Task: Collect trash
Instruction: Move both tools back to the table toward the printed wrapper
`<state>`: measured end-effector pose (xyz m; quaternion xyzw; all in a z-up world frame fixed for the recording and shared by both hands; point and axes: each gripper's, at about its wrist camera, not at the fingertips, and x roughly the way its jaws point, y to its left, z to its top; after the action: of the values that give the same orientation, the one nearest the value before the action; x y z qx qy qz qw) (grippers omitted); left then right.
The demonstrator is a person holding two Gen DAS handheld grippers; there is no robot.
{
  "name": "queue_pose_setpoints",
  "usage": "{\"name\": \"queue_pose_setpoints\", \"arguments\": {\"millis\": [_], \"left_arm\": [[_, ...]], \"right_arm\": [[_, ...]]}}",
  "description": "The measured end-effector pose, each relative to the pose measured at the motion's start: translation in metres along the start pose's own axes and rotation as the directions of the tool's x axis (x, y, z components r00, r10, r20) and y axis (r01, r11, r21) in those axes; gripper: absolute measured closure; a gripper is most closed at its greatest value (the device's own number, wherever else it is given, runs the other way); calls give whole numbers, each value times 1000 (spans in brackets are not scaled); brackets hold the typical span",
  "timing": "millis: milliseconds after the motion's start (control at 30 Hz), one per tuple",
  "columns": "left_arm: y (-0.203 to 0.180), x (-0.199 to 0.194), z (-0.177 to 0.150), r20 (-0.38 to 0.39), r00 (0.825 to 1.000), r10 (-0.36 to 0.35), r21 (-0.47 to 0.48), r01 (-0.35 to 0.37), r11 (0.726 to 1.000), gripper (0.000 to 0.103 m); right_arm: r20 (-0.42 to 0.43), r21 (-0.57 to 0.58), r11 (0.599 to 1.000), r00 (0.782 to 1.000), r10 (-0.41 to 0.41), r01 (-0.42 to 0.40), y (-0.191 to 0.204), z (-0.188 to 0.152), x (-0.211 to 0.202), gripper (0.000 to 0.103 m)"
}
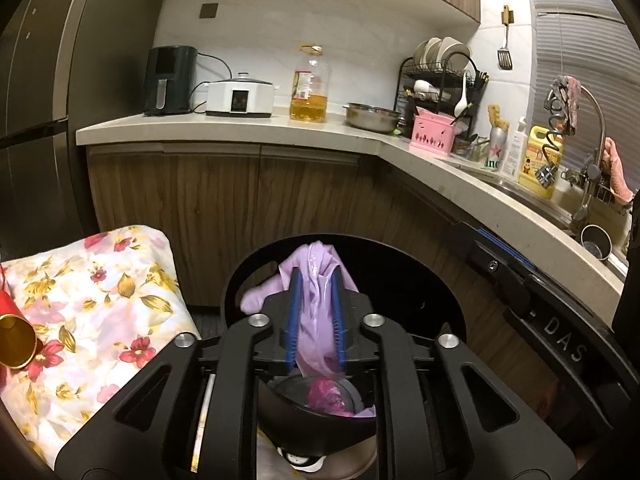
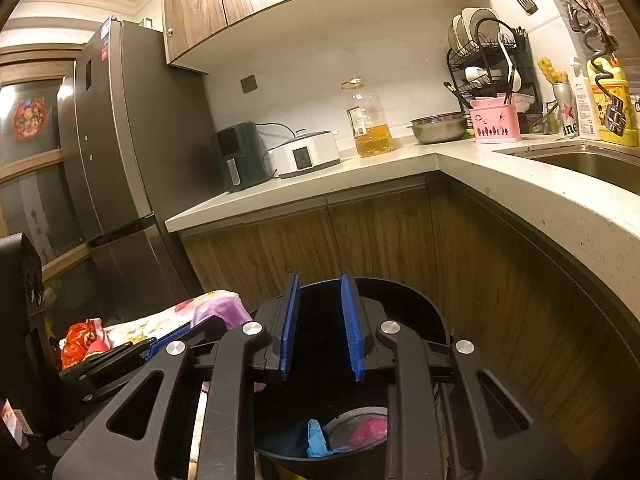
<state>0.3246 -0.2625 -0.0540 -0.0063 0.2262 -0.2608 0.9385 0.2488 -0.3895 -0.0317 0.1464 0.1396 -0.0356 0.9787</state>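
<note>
My left gripper is shut on a crumpled purple plastic bag and holds it over the open black trash bin. The bag hangs between the blue pads. Pink trash lies inside the bin below it. My right gripper is open and empty, its blue pads apart above the same bin. In the right wrist view the bin holds a blue scrap and pink trash. The left gripper and the purple bag show at the left of that view.
A floral cloth covers a surface left of the bin, with a gold-rimmed red cup and red wrappers on it. Wooden cabinets and an L-shaped counter with appliances, oil bottle and dish rack stand behind. A fridge stands at left.
</note>
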Motion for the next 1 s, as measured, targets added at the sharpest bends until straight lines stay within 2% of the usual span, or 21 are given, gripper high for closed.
{"name": "queue_pose_setpoints", "arguments": {"millis": [33, 100, 200, 400, 567, 667, 867, 1000], "left_arm": [[0, -1, 0, 3, 1000, 4, -1, -4, 1000, 78], [2, -3, -1, 12, 1000, 12, -10, -12, 1000, 60], [7, -8, -2, 31, 999, 32, -25, -32, 999, 46], [14, -23, -4, 65, 994, 85, -36, -83, 996, 28], [22, -46, -8, 99, 985, 138, -57, -133, 989, 20], [28, -61, -13, 113, 977, 179, -63, -173, 983, 19], [52, -100, -29, 122, 952, 282, -113, -269, 957, 17], [74, -129, -43, 116, 926, 359, -143, -342, 929, 17]], "right_arm": [[1, 3, 1000, 1000, -2, 2, -1, 0, -1, 76], [4, 7, 1000, 1000, -6, 6, -1, -1, -3, 72], [5, 9, 1000, 1000, -10, 10, -1, -1, -5, 68], [17, 8, 1000, 1000, -14, 14, 2, -3, -11, 53], [31, 6, 1000, 999, -8, 8, 7, -6, -21, 36], [36, 6, 1000, 999, 5, -6, 11, -7, -26, 30], [31, -15, 999, 999, 38, -37, 31, -16, -37, 28], [25, -36, 997, 997, 75, -74, 51, -24, -45, 28]]}}
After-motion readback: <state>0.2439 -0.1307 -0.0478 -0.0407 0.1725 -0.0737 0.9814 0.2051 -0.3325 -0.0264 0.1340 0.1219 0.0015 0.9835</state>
